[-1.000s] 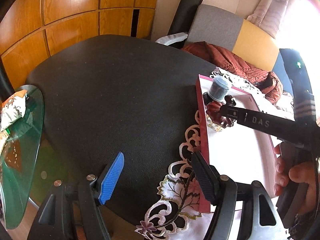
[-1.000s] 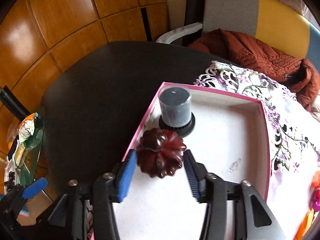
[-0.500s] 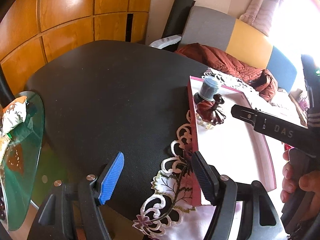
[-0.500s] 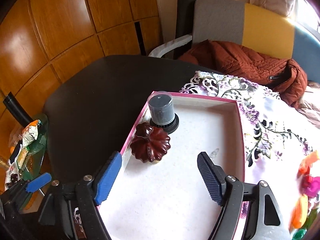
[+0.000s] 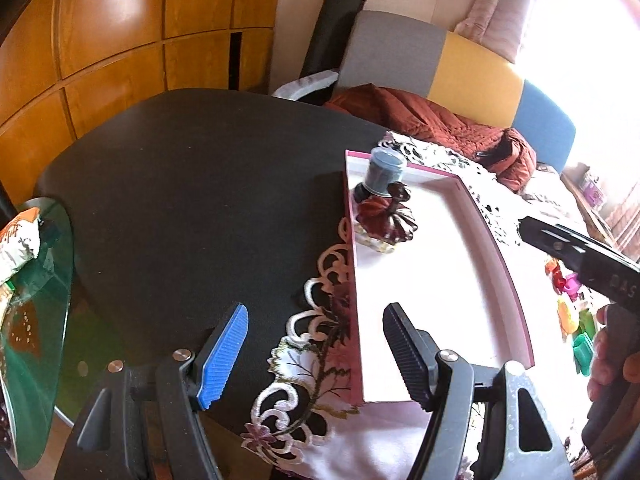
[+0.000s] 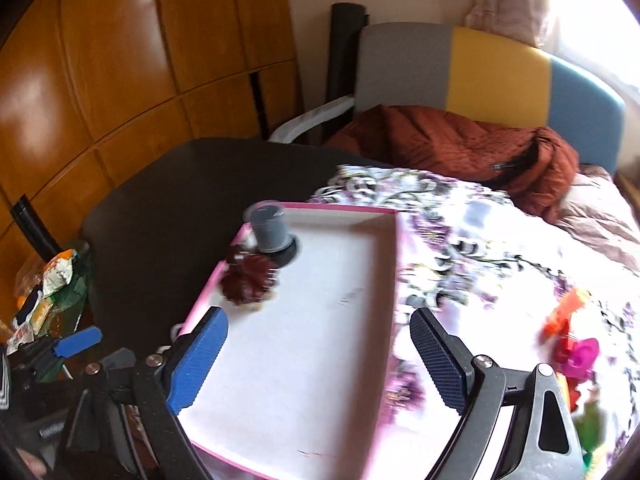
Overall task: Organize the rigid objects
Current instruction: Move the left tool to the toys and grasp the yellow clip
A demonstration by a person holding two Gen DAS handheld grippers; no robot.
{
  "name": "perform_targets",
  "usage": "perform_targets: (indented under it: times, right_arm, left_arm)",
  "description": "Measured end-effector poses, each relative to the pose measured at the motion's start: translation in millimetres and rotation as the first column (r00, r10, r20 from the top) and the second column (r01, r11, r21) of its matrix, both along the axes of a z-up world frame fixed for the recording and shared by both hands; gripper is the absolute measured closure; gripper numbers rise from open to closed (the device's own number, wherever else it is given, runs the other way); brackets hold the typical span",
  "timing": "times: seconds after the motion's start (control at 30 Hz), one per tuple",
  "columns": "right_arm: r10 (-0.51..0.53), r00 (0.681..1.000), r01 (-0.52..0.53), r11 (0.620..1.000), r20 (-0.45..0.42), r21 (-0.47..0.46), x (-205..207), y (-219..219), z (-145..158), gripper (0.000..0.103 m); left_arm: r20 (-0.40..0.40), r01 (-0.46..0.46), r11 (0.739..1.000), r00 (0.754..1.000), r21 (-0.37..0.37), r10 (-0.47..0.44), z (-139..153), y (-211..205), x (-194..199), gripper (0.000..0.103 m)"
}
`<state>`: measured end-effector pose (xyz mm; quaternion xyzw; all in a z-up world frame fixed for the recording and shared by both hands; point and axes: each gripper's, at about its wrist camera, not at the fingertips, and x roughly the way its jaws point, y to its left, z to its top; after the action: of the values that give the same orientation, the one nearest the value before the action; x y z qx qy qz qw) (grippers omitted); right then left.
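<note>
A white tray with a pink rim [image 6: 320, 380] lies on the flowered cloth. At its far left corner stand a grey cylinder on a black base [image 6: 270, 230] and, just in front of it, a dark red pumpkin-shaped piece [image 6: 248, 280]. My right gripper [image 6: 320, 320] hovers over the near half of the tray. Its jaws are opening and nothing is between them. In the left wrist view the pumpkin [image 5: 386, 218] and the cylinder [image 5: 384, 174] appear again. My left gripper [image 5: 316, 316] stands open over the lace edge and the tray's near left corner [image 5: 354, 360], holding nothing.
The black table [image 5: 192, 184] stretches left of the tray. Small colourful toys [image 6: 576, 352] lie on the cloth to the right. A rust-coloured jacket [image 6: 460, 148] is heaped on the sofa behind. A green glass side table [image 5: 36, 300] with snack packets stands at lower left.
My right gripper has let go of the pumpkin piece, opened wide and drawn back and up to the right. The piece stays in the tray beside the cylinder.
</note>
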<state>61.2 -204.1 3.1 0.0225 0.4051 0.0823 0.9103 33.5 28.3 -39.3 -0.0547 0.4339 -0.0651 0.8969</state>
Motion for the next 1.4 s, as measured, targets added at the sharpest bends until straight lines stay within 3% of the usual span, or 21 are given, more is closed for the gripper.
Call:
perform_targets:
  times: [0.23,0.4,0.53,0.7,0.77,0.87,1.17,1.4]
  right_arm:
    - [-0.175,0.984,0.176,0.984,0.034,-0.023,-22.8,-85.0,13.7,0.004]
    - [-0.340,0.939,0.342,0.939,0.054,-0.037,-42.7,-164.2,23.2,0.001]
    - [-0.499,0.865,0.500,0.866,0.050,-0.028,-62.3,-231.4,19.0,0.000]
    - [-0.678,0.735,0.678,0.735,0.012,0.006,-91.8,-298.2,-7.5,0.000]
    - [-0.733,0.679,0.734,0.679,-0.040,0.026,-101.6,-317.3,-20.7,0.000]
    - [-0.769,0.636,0.770,0.628,-0.066,0.110,-110.3,-334.0,-21.4,0.000]
    - [-0.766,0.635,0.769,0.615,-0.101,0.174,-112.1,-339.5,-22.3,0.000]
    - [-0.767,0.630,0.772,0.600,-0.125,0.211,-111.9,-346.3,-25.0,0.000]
  left_arm:
    - [-0.025,0.041,0.998,0.999,-0.041,-0.042,-0.9,-12.2,0.6,0.033]
    - [-0.024,0.103,0.993,0.994,-0.062,-0.105,4.0,-28.0,1.2,0.034]
    - [-0.012,0.166,0.985,0.986,-0.057,-0.167,11.0,-48.6,0.5,0.034]
    - [-0.022,0.261,0.964,0.965,-0.057,-0.263,18.1,-85.3,2.5,0.034]
    - [-0.030,0.312,0.949,0.949,-0.055,-0.314,20.1,-106.7,2.3,0.034]
    - [-0.044,0.376,0.924,0.924,-0.065,-0.379,21.2,-143.3,4.2,0.034]
    - [-0.083,0.571,0.816,0.812,-0.089,-0.578,12.8,-259.0,3.4,0.036]
    - [-0.133,0.626,0.771,0.759,-0.117,-0.637,-3.6,-321.3,11.4,0.041]
